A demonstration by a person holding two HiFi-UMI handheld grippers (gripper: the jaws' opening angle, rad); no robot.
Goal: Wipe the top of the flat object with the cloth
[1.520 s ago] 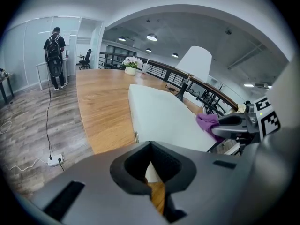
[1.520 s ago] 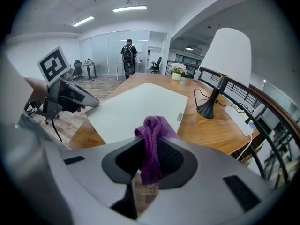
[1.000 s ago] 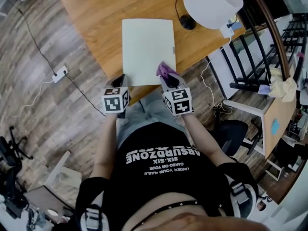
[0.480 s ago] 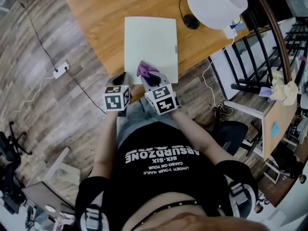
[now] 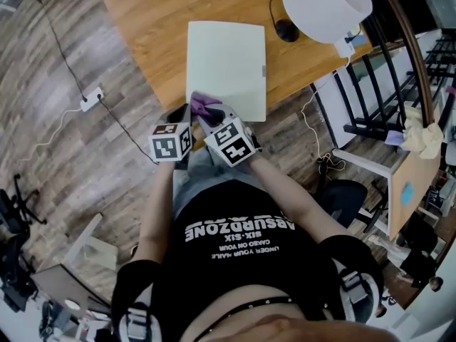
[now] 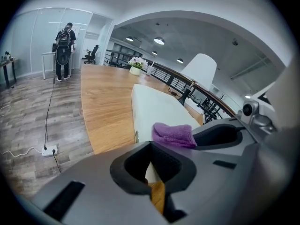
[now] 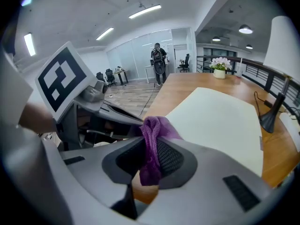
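Purple cloth (image 7: pixel 152 144) is pinched between the pressed jaws of the right gripper (image 5: pixel 212 118), one fold bunched above them and a tail hanging below. From the head view, the cloth is seen resting on the 7 o'clock corner of the flat object (image 5: pixel 226 66), a pale cream rectangle laid flat on a wooden table (image 5: pixel 142 20) with its long sides running from 6 to 12 o'clock.

The left gripper (image 5: pixel 178 116) is held just beside the right one, at its 9 o'clock, at the table's near edge and just off that same corner. Its jaws are drawn almost together (only a narrow slit is left, through which a sliver of the pale object and some table wood can be seen).

A white lamp shade (image 5: pixel 326 7) is seen at 2 o'clock from the flat object, with a black lamp base (image 5: pixel 288 30) on the table below it. A white power strip (image 5: pixel 91 98) lies on the wood-plank floor at 9 o'clock. Far across the room, a person (image 6: pixel 63 43) is seen standing, back turned.
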